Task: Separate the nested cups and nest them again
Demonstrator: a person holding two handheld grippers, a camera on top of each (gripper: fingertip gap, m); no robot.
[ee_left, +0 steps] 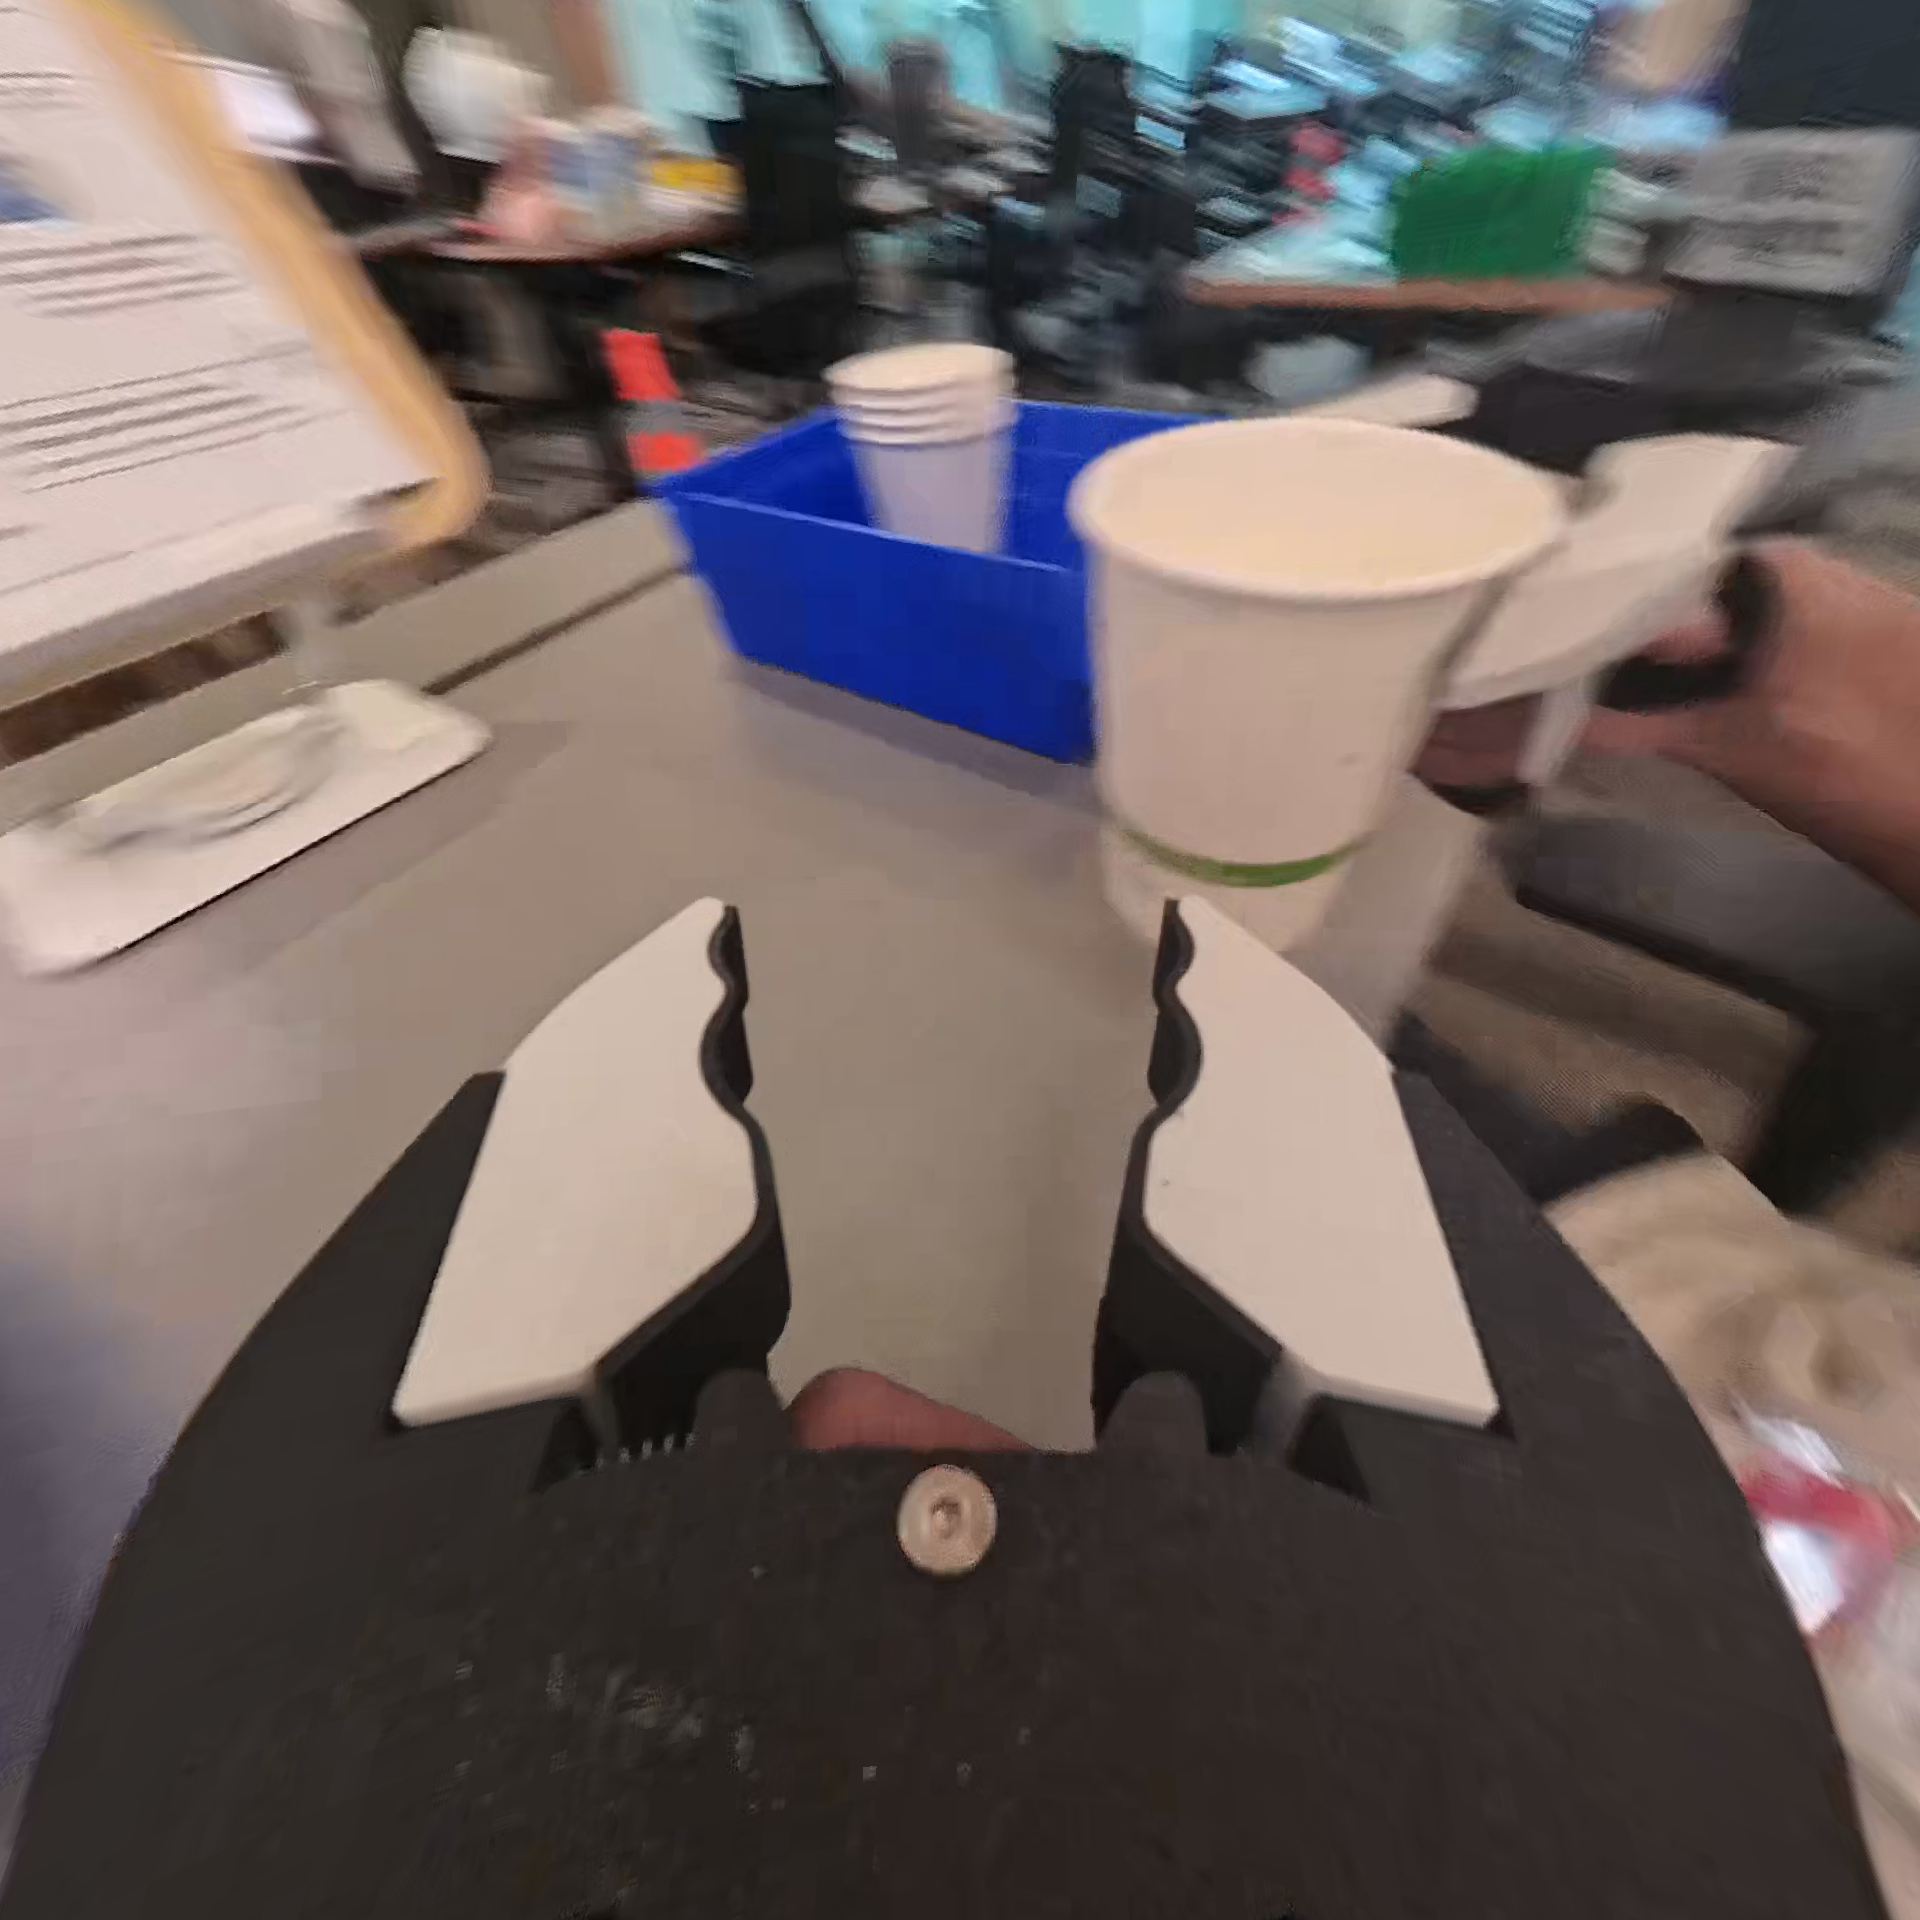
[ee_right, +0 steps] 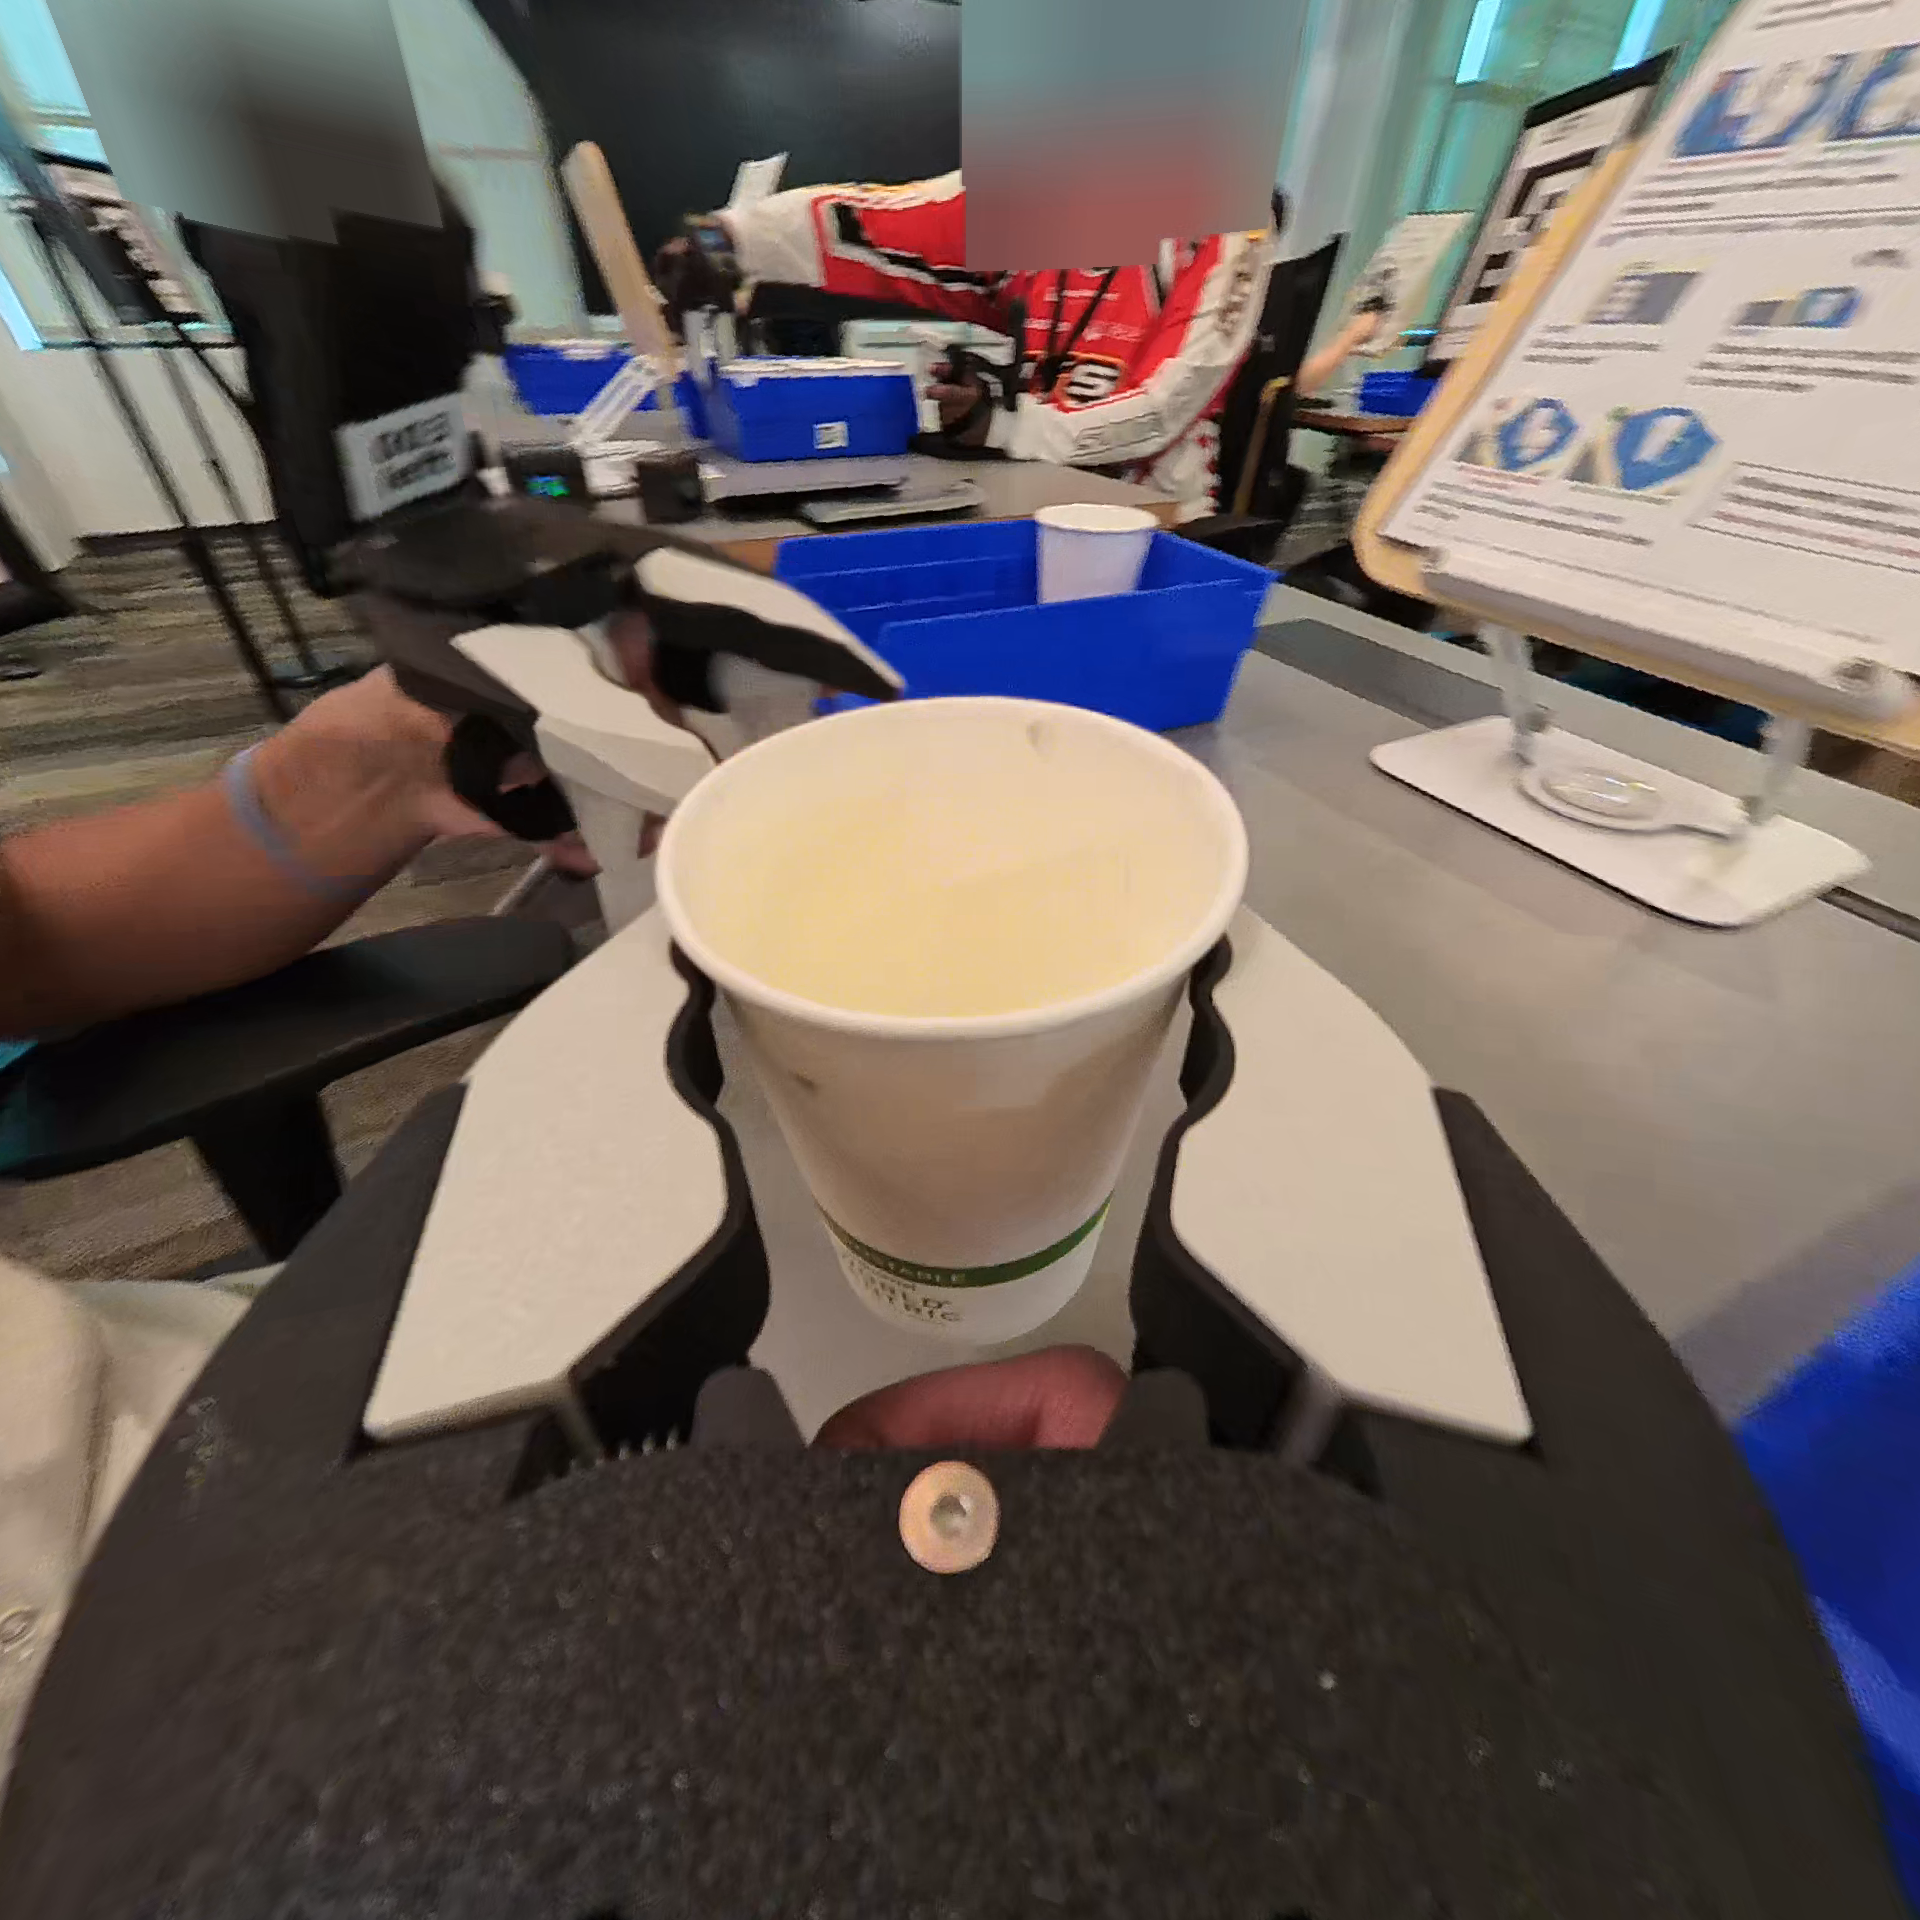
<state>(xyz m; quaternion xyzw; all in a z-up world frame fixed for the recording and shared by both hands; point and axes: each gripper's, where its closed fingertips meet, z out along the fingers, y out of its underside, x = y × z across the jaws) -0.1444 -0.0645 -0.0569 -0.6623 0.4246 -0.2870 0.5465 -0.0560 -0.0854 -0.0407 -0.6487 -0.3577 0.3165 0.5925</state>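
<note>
While the right gripper [ee_right: 951, 987] is clamping a white paper cup [ee_right: 940, 997] just under its rim, the left gripper [ee_left: 951, 935] is hanging with its jaws spread and nothing between them, off to the side of that cup and apart from it. Judging by this, the separating step is under way — the held cup is sitting in the air above the near edge of the grey table [ee_left: 623, 935], and in the left wrist view a second pale cup bottom seems to be showing just below its green band, though blur is making that hard to confirm. If a cup is indeed nested there, the next move is calling for the empty gripper to come in low, close on the lower cup and pull it downward while the right one is holding firm; too hard a squeeze would be crushing the thin wall. A further stack of cups [ee_left: 925, 447] is standing upright in the blue bin [ee_left: 883, 613] farther back on the table, well apart from both grippers. The held cup is looking clean and empty, cream inside, with a rolled rim, a tapering wall and a green stripe near the base, and it is staying roughly upright, only slightly tilted. A sign stand [ee_right: 1621, 821] is resting on the table beside the bin.
</note>
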